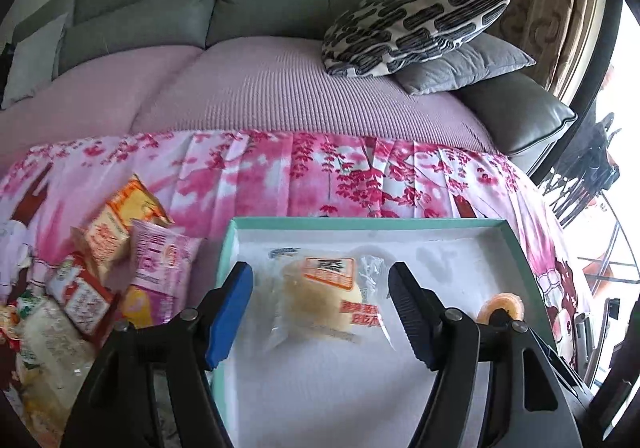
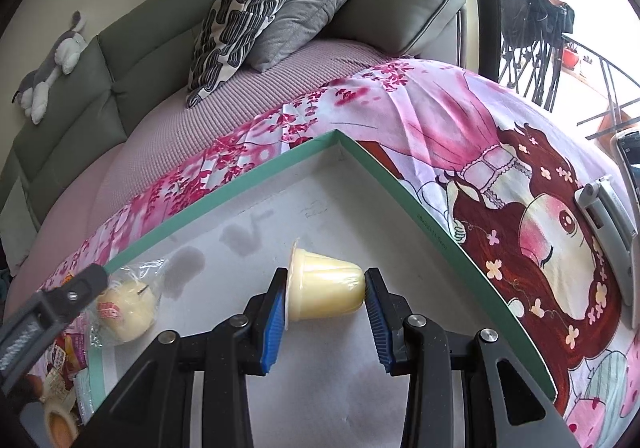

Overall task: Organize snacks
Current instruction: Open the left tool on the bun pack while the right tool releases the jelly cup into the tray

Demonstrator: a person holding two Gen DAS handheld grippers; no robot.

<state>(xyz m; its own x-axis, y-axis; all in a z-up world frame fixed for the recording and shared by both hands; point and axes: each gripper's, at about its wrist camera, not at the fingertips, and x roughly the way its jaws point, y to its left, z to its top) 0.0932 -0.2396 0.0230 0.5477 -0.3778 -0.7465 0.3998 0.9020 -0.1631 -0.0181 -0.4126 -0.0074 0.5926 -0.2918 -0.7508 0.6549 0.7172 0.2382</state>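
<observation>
A white tray with a teal rim (image 1: 360, 223) lies on a pink floral cloth. A bun in a clear wrapper (image 1: 320, 300) rests on the tray floor between the fingers of my left gripper (image 1: 318, 274). That gripper is open and its pads stand clear of the bun. In the right wrist view my right gripper (image 2: 325, 280) is shut on a pale yellow pudding cup (image 2: 324, 288), which lies sideways just over the tray (image 2: 224, 187). The wrapped bun (image 2: 128, 308) shows at the left there, beside a left gripper finger (image 2: 80, 288).
Several snack packets (image 1: 120, 248) are piled left of the tray, in orange, pink and red. An orange-rimmed cup (image 1: 502, 306) peeks out behind my left gripper's right finger. Behind are a sofa with cushions (image 1: 412, 27), a plush toy (image 2: 52, 63), and a silver device (image 2: 608, 207) on the cloth at the right.
</observation>
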